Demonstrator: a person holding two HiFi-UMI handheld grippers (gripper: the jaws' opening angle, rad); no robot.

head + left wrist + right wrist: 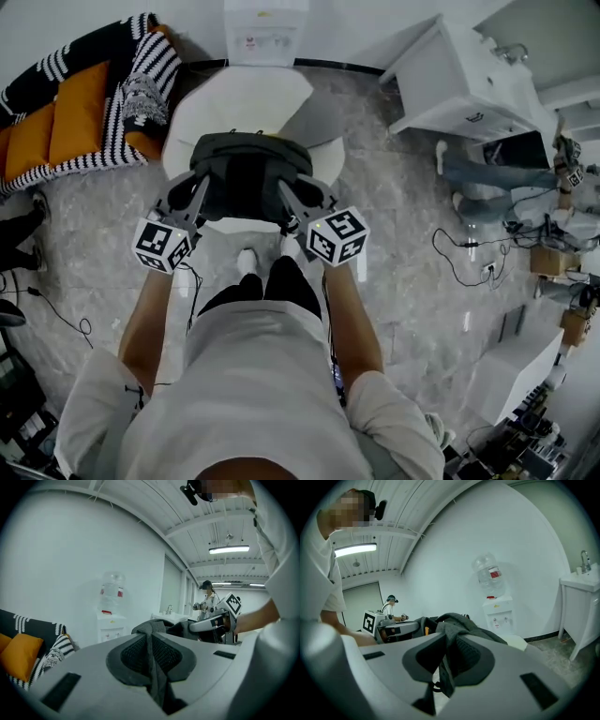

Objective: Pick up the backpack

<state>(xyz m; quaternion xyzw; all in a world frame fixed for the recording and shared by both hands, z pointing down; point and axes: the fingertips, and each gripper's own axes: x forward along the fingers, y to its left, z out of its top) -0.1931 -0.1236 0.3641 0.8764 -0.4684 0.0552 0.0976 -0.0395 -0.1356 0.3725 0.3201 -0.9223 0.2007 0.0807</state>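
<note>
The dark grey backpack [246,173] hangs in the air above a white table [211,103], carried by both grippers. My left gripper [194,199] is shut on its left shoulder strap [152,667], which runs between the pads in the left gripper view. On the other side my right gripper [291,202] is shut on the other strap [446,667]. The bag's bunched top [454,620] rises just beyond the jaws. Each gripper shows in the other's view, the right gripper [213,623] and the left gripper [391,630], both level with the bag.
A water dispenser [265,33] stands against the wall behind the table. A sofa with orange cushions and a striped blanket [75,117] is at the left, a white sink cabinet [469,80] at the right. Cables [469,253] lie on the floor. Another person [207,597] stands in the distance.
</note>
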